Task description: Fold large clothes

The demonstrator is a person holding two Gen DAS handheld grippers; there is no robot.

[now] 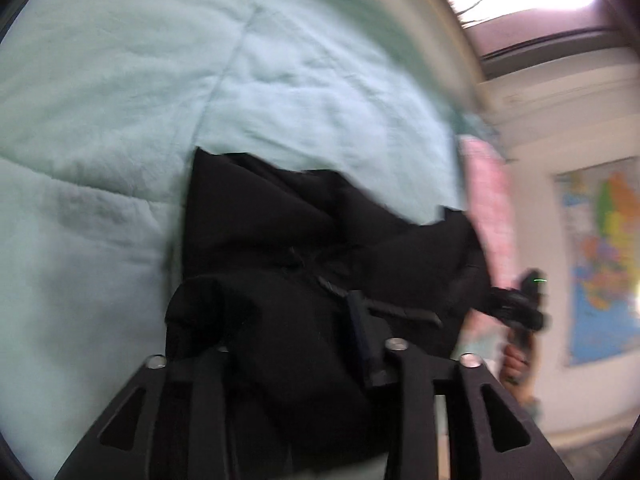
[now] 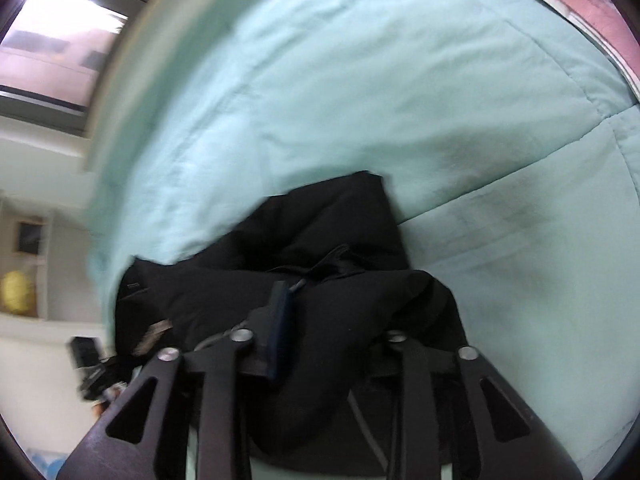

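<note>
While both views are smeared with blur, a black garment [image 1: 304, 248] is lying bunched on a pale mint quilt [image 1: 120, 120] that is covering the bed. Seen from the left wrist, the left gripper [image 1: 296, 344] is sitting right over the near end of the cloth; one finger [image 1: 366, 344] is showing clearly, with dark folds heaped between it and the other side, which is hidden under the fabric. The jaws are standing partly apart — whether the pads are pressing on the cloth cannot be told. Off to the right of that view, a hand [image 1: 516, 360] is gripping the right gripper's handle beside a pink cloth [image 1: 488, 208], with a coloured map [image 1: 604, 256] hanging on the wall behind.

Through the right wrist camera, the right gripper [image 2: 320, 320] is likewise poised over the garment, one finger [image 2: 282, 320] visible against the folds, jaws partly spread; any grip on the cloth cannot be made out. A window [image 2: 52, 40] is glowing at the upper left.
</note>
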